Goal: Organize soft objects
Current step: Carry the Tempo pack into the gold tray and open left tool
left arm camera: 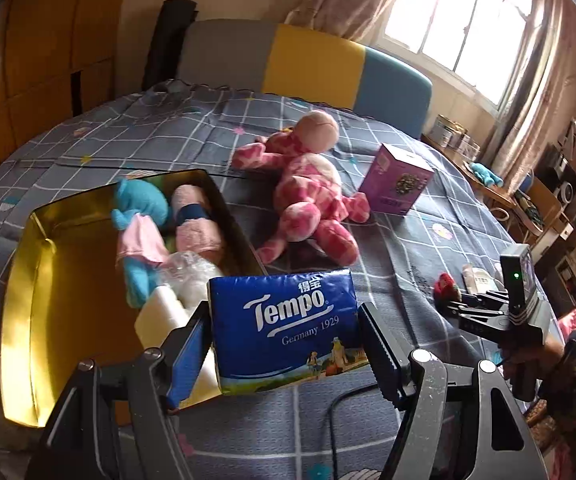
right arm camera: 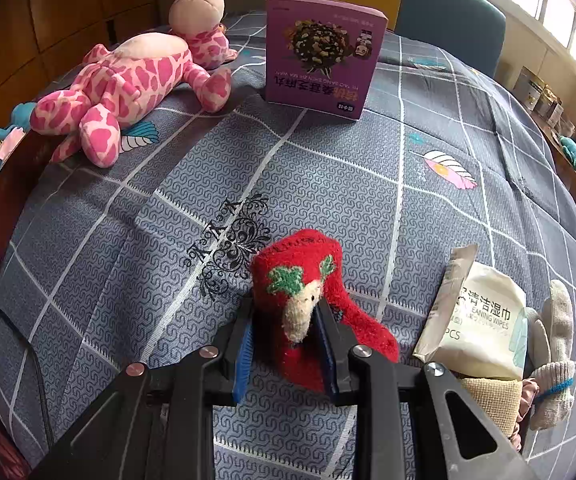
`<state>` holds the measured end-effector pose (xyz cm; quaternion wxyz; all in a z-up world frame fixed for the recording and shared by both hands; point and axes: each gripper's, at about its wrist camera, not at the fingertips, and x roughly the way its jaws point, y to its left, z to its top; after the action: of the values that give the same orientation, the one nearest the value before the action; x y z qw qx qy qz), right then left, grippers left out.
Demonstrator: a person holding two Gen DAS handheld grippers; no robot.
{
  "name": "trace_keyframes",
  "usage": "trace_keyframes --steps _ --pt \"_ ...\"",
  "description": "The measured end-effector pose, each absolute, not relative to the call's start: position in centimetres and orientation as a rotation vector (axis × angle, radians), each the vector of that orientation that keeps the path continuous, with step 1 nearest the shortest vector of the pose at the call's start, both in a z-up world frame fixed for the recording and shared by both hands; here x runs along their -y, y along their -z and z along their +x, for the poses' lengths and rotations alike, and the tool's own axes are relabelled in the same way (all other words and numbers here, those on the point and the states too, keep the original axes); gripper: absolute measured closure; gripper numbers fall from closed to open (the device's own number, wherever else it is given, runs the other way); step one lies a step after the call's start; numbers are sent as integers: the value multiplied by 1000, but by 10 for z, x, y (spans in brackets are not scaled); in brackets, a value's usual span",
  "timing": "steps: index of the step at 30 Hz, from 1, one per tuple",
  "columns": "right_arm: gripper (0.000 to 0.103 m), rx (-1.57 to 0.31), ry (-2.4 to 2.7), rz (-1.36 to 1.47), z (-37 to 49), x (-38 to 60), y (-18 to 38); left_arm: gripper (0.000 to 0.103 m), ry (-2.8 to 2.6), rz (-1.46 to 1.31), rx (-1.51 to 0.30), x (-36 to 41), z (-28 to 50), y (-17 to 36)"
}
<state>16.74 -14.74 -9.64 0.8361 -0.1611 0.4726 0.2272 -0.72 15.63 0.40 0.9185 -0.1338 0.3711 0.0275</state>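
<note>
Left gripper (left arm camera: 284,340) clamped Tempo tissue pack (left arm camera: 286,322) beside gold box (left arm camera: 28,280); right gripper (right arm camera: 286,340) pinched red sock (right arm camera: 308,280). Next: probably drop pack in box.

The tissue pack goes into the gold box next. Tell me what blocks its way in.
Nothing stands between the tissue pack, held in the left gripper, and the gold box. The box's right half is crowded, with a white block nearest; its left half is bare.
</note>
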Motion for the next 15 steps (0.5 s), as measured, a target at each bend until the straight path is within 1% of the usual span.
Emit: trace_keyframes --steps 7,15 --pt "74 -995 -480 -357 167 146 97 31 -143 -361 -760 -202 -22 -2" --pt "74 -989 -475 -373 166 145 97 31 -300 -523 -766 -286 -32 7"
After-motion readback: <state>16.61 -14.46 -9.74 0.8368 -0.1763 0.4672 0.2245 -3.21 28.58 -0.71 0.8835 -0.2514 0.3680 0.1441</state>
